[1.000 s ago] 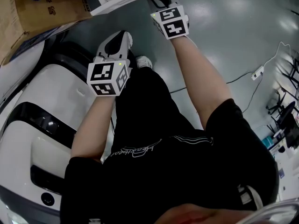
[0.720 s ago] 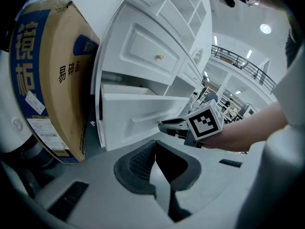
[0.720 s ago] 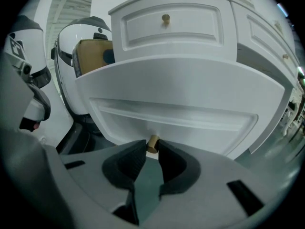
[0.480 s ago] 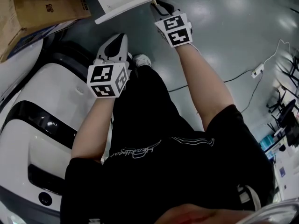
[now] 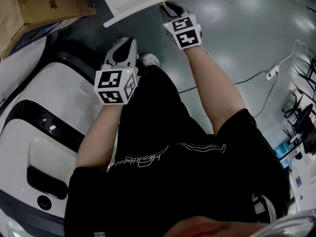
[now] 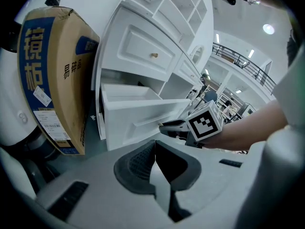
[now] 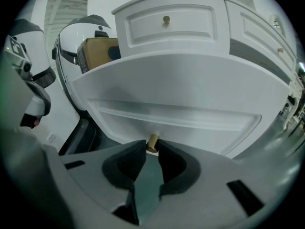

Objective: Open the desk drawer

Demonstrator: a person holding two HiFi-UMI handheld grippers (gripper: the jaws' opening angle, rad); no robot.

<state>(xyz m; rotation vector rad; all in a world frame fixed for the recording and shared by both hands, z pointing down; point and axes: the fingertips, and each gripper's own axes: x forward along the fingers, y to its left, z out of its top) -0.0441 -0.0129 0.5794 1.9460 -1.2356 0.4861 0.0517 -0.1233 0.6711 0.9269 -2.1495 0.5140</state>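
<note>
The lower white desk drawer point(image 7: 176, 109) stands pulled partway out of the desk; the left gripper view shows it as an open box point(image 6: 138, 116). My right gripper point(image 7: 152, 147) is shut on its small brass knob point(image 7: 152, 143), and in the head view it sits at the drawer's front edge point(image 5: 170, 6). My left gripper point(image 6: 155, 149) is shut with nothing in it. It hangs low and left of the drawer point(image 5: 126, 48), touching nothing. The upper drawer point(image 7: 167, 25) is closed.
A tall cardboard box point(image 6: 52, 75) stands left of the desk. A large white machine with black bands point(image 5: 44, 127) fills the floor at my left. The person's legs and a shoe point(image 5: 148, 59) are below the drawer. A cable and power strip point(image 5: 271, 75) lie at the right.
The drawer has slid further out toward the person, drawn by the right gripper on its knob. The left gripper has drifted a little and stays shut.
</note>
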